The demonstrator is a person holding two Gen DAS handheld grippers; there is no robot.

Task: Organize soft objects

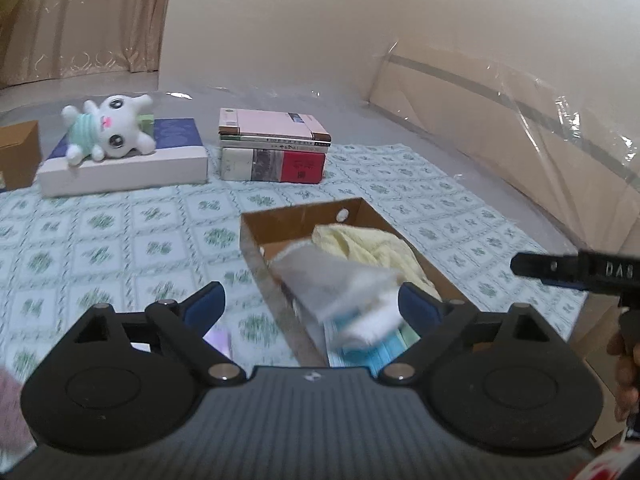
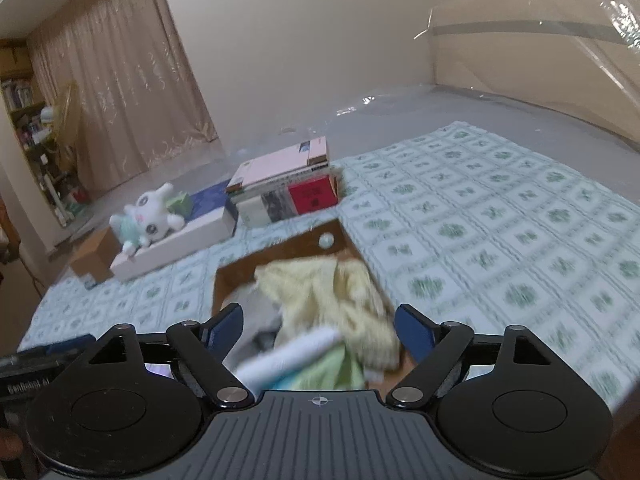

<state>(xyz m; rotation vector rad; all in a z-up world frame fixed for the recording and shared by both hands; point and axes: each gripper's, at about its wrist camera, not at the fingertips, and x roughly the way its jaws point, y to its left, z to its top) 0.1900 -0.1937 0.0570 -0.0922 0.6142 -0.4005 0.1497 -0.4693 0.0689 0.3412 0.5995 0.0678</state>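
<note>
Cloths [image 2: 320, 304], soft and light, piled in near cardboard box [image 1: 280, 220]; best pinched at a raised fold. Left gripper [image 1: 312, 304] and right gripper [image 2: 318, 328] both spread wide, holding nothing.

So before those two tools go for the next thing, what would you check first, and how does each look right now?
1. Left tool free: ok, open, nothing pinched.
2. Right tool free: ok, open.
3. Cloths inside the cardboard box: ok; the yellow cloth lies in it, though the picture is blurred.
4. Room left in the box: cannot tell.
5. Plush toy still to sort: not ok, it lies on the white box.
6. Path to the toy: ok, only bedspread between.
</note>
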